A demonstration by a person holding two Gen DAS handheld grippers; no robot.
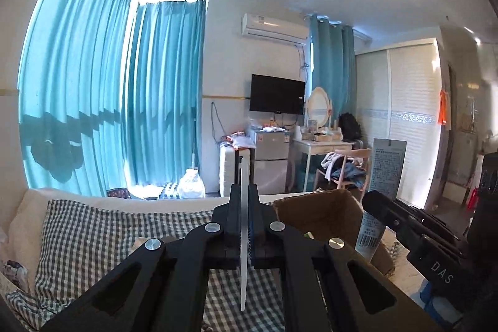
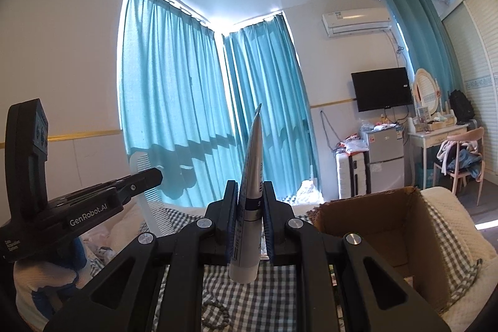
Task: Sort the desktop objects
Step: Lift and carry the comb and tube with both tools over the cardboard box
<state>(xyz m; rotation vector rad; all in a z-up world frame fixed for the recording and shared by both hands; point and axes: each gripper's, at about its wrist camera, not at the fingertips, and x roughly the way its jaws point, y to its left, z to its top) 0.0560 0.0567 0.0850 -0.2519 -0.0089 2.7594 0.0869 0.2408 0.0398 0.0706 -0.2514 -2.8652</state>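
While the left gripper (image 1: 245, 226) pinches a thin white comb (image 2: 149, 201), seemingly plastic, the right gripper (image 2: 249, 220) clamps a tapered silver tube (image 2: 252, 192).

Both tools are matte black plastic: the left gripper (image 1: 245, 201) and the right gripper (image 2: 250, 201) each show angled linkage arms with long cut-out slots, pinned by round silver screws, and flat fingers (image 2: 229, 207) lined with blue ribbed pads. White lettering marks the housings, "GenRobot.AI" on the left one as seen from the right wrist and "DAS" on the right one as seen from the left wrist. The left hand (image 2: 46, 279) wears a white knit glove with blue patches.
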